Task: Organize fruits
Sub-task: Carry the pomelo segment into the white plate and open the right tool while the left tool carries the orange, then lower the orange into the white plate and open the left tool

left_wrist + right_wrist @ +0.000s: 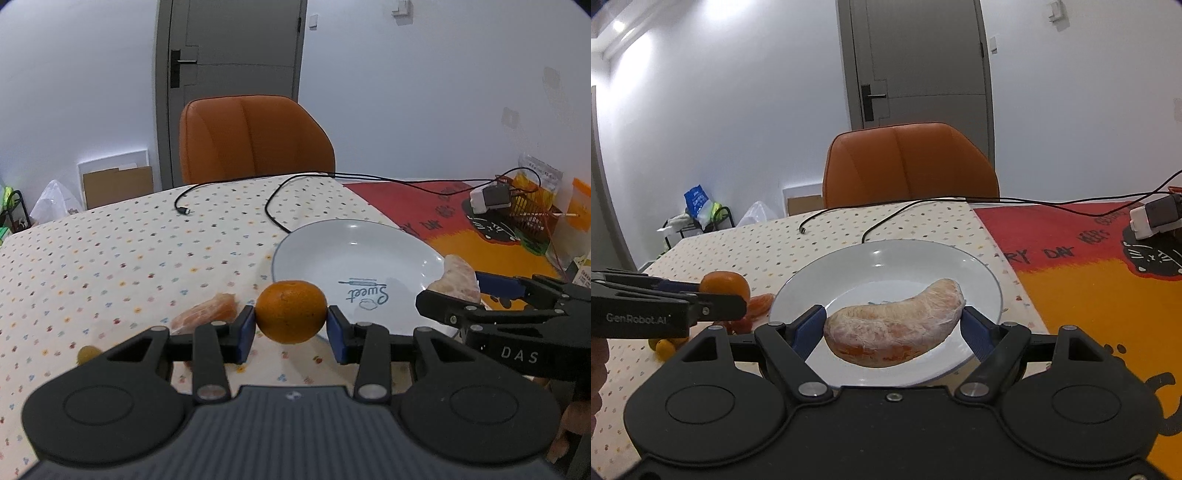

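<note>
While both tools are closed on fruit, neither piece rests on the plate (982, 284). The left tool (291, 325) grips a whole orange (291, 312) between its blue pads, one pad touching each side; the orange is clear of the tabletop (110, 258) and sits just short of the plate's near-left rim. The right tool (894, 326) grips a peeled segment (894, 326), pale with white pith, held lengthwise between its pads, curved side down, above the near half of the plate. Whether the segment touches the plate cannot be told; it appears raised.

From the left wrist view, the right tool enters at the right edge with the segment at the plate's right rim. From the right wrist view, the left tool enters at the left edge, its orange beside the plate's left rim.

Loose fruit lies on the tabletop left of the plate: another peeled piece (207, 314) just behind the left tool's left pad, and a small yellow-green fruit (86, 354) nearer the camera. The plate bears the word "Sweet". A black cable (273, 206) runs across the spotted cloth behind the plate. An orange chair (255, 140) stands at the far side.
</note>
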`<state>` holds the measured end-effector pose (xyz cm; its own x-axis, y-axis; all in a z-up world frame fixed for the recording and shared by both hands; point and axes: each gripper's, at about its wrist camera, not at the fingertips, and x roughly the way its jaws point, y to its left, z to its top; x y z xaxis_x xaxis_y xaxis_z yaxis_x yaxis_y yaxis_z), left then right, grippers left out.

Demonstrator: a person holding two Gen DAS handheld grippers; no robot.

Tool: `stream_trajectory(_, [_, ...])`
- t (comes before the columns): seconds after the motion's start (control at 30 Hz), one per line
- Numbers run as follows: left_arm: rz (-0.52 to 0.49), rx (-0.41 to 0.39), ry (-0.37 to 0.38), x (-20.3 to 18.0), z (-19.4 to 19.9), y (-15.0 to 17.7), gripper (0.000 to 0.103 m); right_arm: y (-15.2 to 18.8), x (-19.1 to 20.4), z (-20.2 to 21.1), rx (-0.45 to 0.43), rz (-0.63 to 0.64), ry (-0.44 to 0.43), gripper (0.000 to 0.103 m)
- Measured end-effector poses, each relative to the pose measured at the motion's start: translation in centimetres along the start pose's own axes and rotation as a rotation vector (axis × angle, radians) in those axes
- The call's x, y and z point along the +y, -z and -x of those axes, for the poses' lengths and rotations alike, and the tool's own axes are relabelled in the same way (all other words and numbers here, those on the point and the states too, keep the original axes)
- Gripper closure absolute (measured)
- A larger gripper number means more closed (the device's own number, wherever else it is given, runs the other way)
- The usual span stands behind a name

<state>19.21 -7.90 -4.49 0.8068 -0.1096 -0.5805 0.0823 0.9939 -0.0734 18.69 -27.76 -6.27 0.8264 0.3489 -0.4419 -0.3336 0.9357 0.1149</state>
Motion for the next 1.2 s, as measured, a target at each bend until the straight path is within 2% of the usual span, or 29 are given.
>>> stream_trajectory(0.2, [-0.017, 0.019, 0.000, -1.3, -1.5, -0.4, 0.063, 0.2, -1.5, 0.2, -0.029, -0.030, -0.030, 0.021])
stream_trajectory(0.6, [-0.039, 0.038, 0.026, -3.3, -2.8, -1.1, 0.063, 1.3, -4.3, 2.3, -0.058, -0.130, -0.006, 0.013])
stream_trajectory(0.8, [-0.048, -0.004, 0.021, -3.3, -1.6, -1.5, 0.059, 1.6, -4.4, 2.6, -0.053, -0.156, 0.001, 0.003])
stream_trajectory(0.83, [-0.044, -0.005, 0.018, -3.1, -1.4, -1.4, 0.057, 1.6, -4.4, 2.7, -0.051, -0.164, 0.001, 0.000])
stream_trajectory(1.0, [-0.011, -0.027, -0.007, -1.9, -0.3, -1.0, 0.041, 1.8, -4.1, 2.8, -0.044, -0.188, 0.000, 0.000])
stream_trajectory(1.07, [0.021, -0.040, -0.010, -1.0, 0.3, -0.9, 0.028, 1.9, -3.9, 2.8, -0.040, -0.199, -0.003, 0.000])
stream_trajectory(1.2, [0.059, -0.070, -0.026, 0.3, 1.4, -0.9, 0.024, 1.8, -3.1, 2.9, -0.035, -0.206, 0.001, 0.000])
